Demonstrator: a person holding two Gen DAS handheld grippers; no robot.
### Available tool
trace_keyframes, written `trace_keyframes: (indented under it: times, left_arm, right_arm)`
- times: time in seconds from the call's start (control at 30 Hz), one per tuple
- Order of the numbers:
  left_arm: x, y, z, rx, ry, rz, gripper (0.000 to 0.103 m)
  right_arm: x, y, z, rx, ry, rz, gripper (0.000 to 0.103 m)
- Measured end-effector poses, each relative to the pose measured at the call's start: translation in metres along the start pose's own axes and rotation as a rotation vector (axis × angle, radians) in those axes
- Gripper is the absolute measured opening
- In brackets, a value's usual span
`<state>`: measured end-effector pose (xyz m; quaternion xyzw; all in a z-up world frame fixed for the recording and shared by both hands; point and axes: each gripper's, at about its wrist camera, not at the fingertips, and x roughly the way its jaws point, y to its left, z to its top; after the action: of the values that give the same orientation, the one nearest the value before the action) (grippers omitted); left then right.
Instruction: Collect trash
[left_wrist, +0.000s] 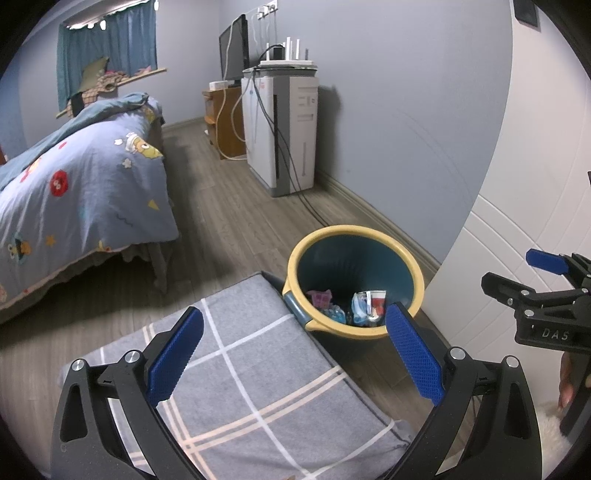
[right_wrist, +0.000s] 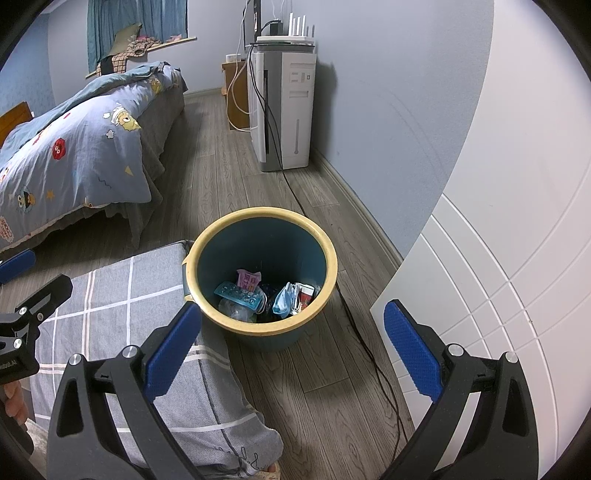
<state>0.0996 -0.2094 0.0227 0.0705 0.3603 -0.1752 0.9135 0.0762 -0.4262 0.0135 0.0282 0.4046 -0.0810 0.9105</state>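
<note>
The left gripper (left_wrist: 295, 354) is held with its blue-padded fingers (left_wrist: 176, 356) spread wide and nothing between them, over a grey checked cushion (left_wrist: 255, 369). The right gripper (right_wrist: 291, 352) is spread just as wide and just as empty, poised above the wood floor (right_wrist: 325, 376) with the cushion under its left finger. Seen side-on from the left camera, the right tool's black body carries raised letters reading "DAS", the rest cut off by the edge of the view. From the right camera the left tool shows a label ending in what looks like "obot.AI"; its start is out of frame.

Just ahead of both claws stands the bin (right_wrist: 260, 266), teal with a yellow rim, on the floor and touching the cushion's far corner. Trash lies in its bottom: a pink printed wrapper (right_wrist: 248, 279), a light-blue blister tray (right_wrist: 240, 295), a crumpled blue face mask (right_wrist: 286, 299) and a red-and-white packet whose print is too small to read. Dark items beneath them I cannot make out.

A black cable (right_wrist: 373, 354) runs along the floor past the bin to a white appliance (right_wrist: 291, 110) against the wall; the small red mark on it is unreadable. On top sits a white router. To the left is a bed under a cartoon-print duvet (right_wrist: 85, 155). A white panelled door (right_wrist: 498, 295) fills the right side.
</note>
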Motion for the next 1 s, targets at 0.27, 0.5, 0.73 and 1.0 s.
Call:
trace_keyframes:
  times: [0.27, 0.5, 0.73, 1.0]
  left_arm:
    - [-0.0001, 0.0003, -0.0010, 0.002, 0.001, -0.003, 0.098]
    - [-0.0004, 0.0008, -0.0013, 0.004, 0.000, -0.004, 0.098]
    - [0.0000, -0.0002, -0.0006, 0.001, 0.001, -0.003, 0.098]
    - [-0.0002, 0.0000, -0.0043, -0.007, 0.002, -0.019, 0.098]
  right_arm:
    - [0.0001, 0.0001, 0.0001, -0.001, 0.000, 0.000, 0.097]
    - [0.0000, 0.0001, 0.0004, -0.001, 0.000, 0.000, 0.097]
    - [-0.0003, 0.0003, 0.0006, -0.001, 0.000, 0.000, 0.097]
    - [-0.0004, 0.0002, 0.0011, -0.002, 0.001, -0.001, 0.097]
